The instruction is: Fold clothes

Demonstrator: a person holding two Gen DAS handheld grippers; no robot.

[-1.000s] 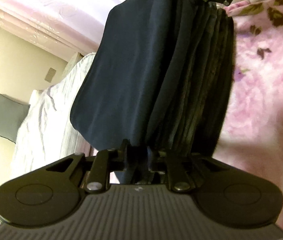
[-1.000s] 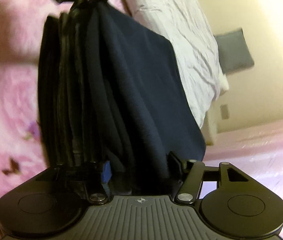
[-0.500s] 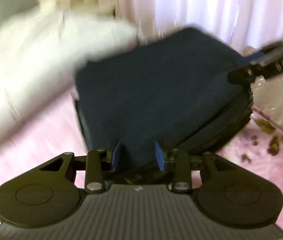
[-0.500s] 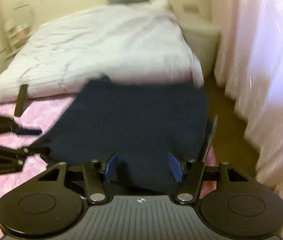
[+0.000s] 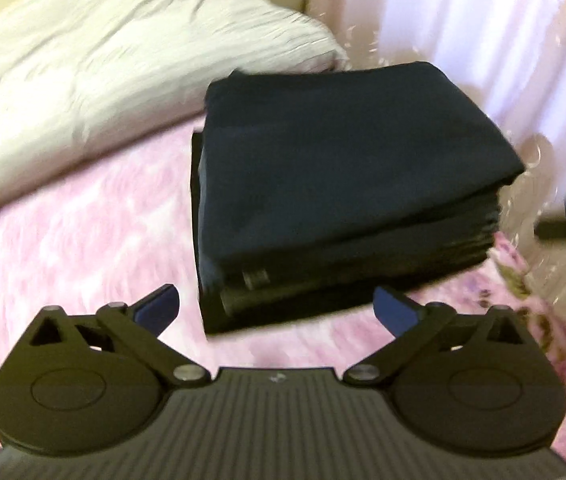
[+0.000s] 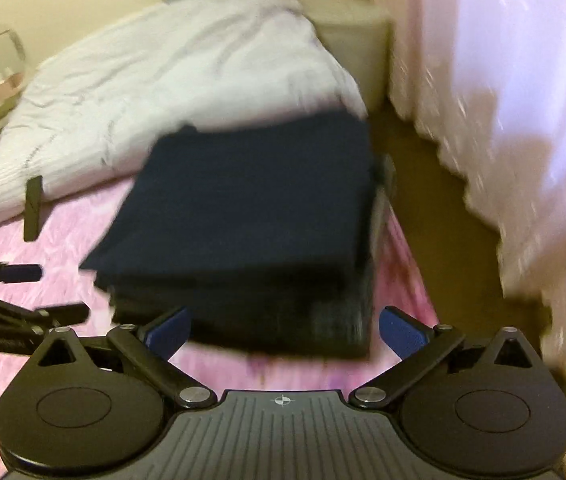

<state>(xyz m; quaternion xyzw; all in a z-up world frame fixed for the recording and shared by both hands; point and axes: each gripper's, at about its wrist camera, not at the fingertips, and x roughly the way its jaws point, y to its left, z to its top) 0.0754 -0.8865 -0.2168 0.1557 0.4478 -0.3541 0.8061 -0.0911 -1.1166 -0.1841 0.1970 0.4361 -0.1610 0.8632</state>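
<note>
I see the stack of folded dark clothes [image 5: 343, 184] lying on the pink floral bedspread [image 5: 83, 248], just ahead of both my tongs and touched by neither. My left tongs [image 5: 277, 308] are spread wide with nothing between the blue pads, and my right tongs [image 6: 283, 326] stand equally wide and empty. A rumpled white duvet [image 6: 171, 80] lies beyond the stack, with pale curtains [image 6: 503, 60] off to the right.

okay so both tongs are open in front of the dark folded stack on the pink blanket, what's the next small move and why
Probably back both tongs away. The left tongs and right tongs are open and empty, and the dark stack rests folded on the pink blanket.
</note>
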